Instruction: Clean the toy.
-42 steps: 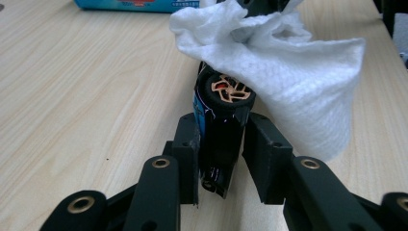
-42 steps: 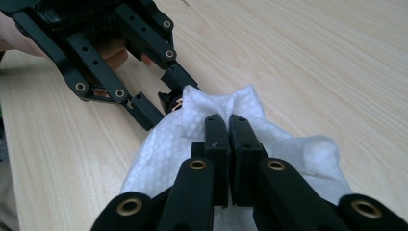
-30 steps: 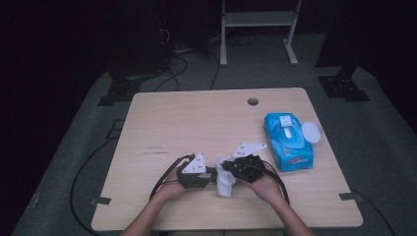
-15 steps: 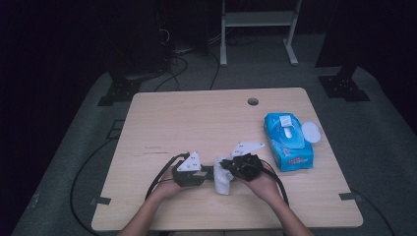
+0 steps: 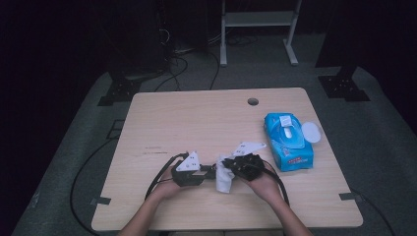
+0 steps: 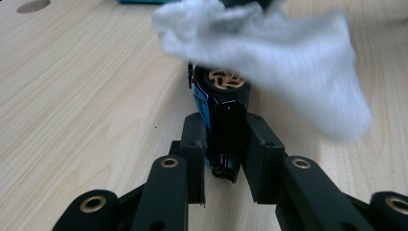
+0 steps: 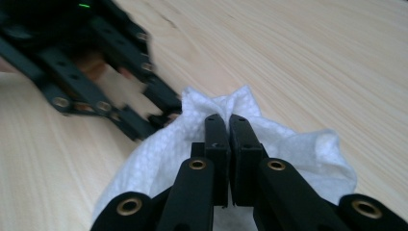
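Item: toy car (image 6: 222,126), dark with blue trim and a gold-spoked wheel; rigid, light, probably slick-bodied. Clamped across its flanks by the left gripper (image 6: 226,159), near the front edge of the surface (image 5: 196,118).

Item: white wipe (image 7: 288,144), soft, limp, tears easily. Pinched at a gathered fold by the right gripper (image 7: 229,126), draped over the car's far end.

Item: blue wipes pack (image 5: 288,141), right of the car.
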Motion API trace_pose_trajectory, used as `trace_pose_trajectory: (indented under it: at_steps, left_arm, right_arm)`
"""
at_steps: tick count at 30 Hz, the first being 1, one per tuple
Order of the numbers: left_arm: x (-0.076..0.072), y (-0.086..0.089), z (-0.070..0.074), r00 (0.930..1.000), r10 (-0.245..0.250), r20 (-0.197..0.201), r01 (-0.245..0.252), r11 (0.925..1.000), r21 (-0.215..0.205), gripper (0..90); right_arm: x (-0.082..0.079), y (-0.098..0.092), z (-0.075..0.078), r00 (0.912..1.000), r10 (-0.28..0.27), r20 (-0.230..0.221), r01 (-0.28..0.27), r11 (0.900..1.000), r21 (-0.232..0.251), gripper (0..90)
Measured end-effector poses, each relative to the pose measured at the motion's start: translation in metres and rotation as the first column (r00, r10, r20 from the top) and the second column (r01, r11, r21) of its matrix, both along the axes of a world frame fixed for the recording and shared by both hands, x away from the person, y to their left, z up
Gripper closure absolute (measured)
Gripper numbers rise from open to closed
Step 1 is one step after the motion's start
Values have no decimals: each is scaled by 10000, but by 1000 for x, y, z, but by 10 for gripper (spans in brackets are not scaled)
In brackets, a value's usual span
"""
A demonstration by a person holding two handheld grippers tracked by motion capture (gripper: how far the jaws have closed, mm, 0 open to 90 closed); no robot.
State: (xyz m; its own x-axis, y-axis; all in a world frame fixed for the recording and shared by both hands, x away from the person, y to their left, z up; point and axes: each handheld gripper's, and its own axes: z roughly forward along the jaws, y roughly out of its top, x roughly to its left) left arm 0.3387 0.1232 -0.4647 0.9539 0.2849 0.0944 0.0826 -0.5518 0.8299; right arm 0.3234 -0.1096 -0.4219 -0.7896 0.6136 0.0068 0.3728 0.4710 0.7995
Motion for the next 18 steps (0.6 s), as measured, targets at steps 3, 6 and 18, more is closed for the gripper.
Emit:
trace_pose_trajectory:
  at_steps: [3,6,18]
  left_arm:
    - [0,0,0,10000,20,10,-20,10000,35,722]
    - [-1,1,1,10000,20,-3,-20,10000,58,723]
    - [1,1,0,9999,81,-132,-82,9999,-61,721]
  right_arm:
    - [-4,15,1,9985,537,39,-537,9985,-42,872]
    - [-2,12,1,9991,383,195,-378,9989,-275,872]
    - [0,-2,-2,9995,-89,297,100,9994,-344,871]
